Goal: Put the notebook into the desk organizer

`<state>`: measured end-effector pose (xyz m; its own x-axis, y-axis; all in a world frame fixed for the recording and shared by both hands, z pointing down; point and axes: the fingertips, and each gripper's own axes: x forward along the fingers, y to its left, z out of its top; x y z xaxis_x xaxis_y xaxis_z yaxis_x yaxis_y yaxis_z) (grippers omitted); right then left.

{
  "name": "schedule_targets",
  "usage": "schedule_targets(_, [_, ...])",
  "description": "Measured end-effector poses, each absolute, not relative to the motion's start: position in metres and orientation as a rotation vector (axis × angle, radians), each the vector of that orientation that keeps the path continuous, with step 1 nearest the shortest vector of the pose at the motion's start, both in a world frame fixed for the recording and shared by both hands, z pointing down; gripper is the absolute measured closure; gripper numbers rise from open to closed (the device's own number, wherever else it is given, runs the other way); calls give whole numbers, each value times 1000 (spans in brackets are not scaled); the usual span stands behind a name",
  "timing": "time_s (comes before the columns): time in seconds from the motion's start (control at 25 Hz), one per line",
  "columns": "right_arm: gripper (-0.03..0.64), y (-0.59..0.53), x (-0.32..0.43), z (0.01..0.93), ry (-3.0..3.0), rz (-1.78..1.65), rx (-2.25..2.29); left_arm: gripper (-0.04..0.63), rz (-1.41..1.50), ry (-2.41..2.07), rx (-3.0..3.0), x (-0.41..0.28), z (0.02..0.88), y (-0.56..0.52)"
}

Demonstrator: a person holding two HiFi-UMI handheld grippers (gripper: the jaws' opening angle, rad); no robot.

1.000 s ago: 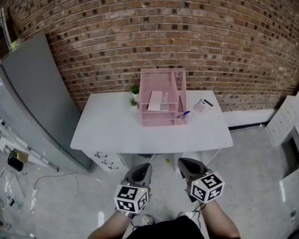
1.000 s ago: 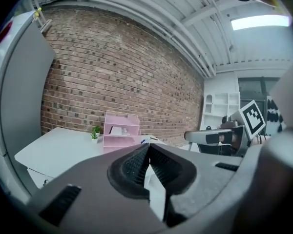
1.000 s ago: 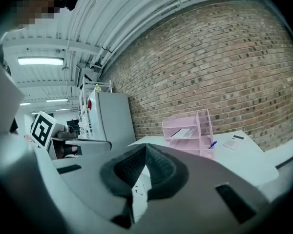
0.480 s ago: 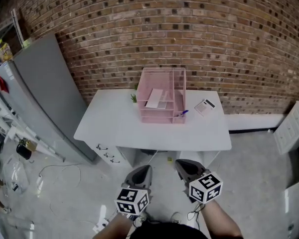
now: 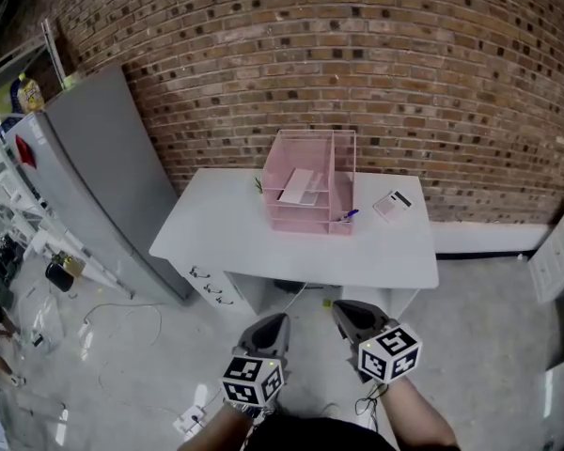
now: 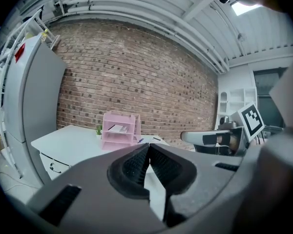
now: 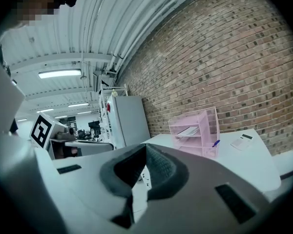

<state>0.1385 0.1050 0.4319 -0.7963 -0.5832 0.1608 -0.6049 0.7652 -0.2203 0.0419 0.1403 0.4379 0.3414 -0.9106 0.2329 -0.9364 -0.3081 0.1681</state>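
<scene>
Both grippers are shut with nothing held: left gripper [image 5: 274,322] and right gripper [image 5: 344,310] are held side by side, near, well apart from the desk [image 5: 235,242]. Far behind it, a brick wall [image 5: 357,64] is seen, with a grey fridge [image 5: 94,177] at left. A pink organizer [image 5: 312,218] is set at the desk's far middle. The flat white thing in its top tray is judged to be the notebook [image 5: 298,186], already in. What looks like a calculator [image 5: 392,205] is seen to its right, a pen [image 5: 347,216] just beside it. Risk: if the tray is reached with jaws shut, the light organizer could be shoved or the pen knocked off.
</scene>
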Motion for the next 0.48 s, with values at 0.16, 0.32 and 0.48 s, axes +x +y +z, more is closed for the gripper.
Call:
schedule_targets(0.16, [614, 107, 147, 429, -2880, 397, 967, 589, 133, -1668, 2343, 49, 433, 141])
schedule_targets(0.32, [614, 108, 156, 428, -2883, 401, 969, 589, 137, -1663, 2348, 59, 431, 141])
schedule_targets(0.48, [614, 109, 162, 428, -2884, 405, 967, 589, 144, -1659, 2346, 65, 432, 142])
